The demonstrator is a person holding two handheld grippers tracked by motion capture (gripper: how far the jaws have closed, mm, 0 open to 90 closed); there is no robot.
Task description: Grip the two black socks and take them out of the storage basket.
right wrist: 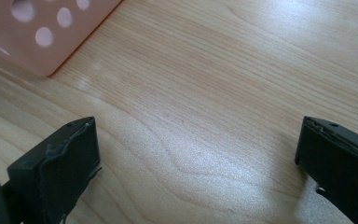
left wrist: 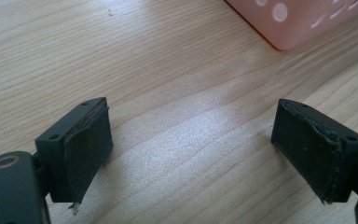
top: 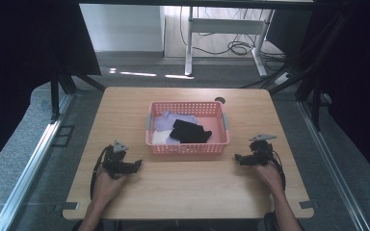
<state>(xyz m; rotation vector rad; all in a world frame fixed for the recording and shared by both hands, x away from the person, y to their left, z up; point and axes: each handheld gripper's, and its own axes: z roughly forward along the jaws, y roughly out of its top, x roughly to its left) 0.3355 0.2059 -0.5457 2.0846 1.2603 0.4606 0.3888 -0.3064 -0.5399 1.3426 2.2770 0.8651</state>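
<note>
Both claws are held wide apart and empty: the left gripper (top: pixel 136 166) and the right gripper (top: pixel 238 158) rest on the light wooden table (top: pixel 188 187), one at each side of the pink perforated plastic basket (top: pixel 188 148). Inside the basket a black cloth (top: pixel 190 132) is laid over a lilac cloth (top: pixel 169 119) and what seems to be a white cloth (top: pixel 160 137). These pieces are judged light, soft and limp; a raised fold of the black cloth should be pinched from above

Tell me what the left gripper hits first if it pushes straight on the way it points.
Probably the pink basket: the left gripper, jaws open and empty, aims across bare table toward the basket's near corner, though it may slide just past it.
</note>
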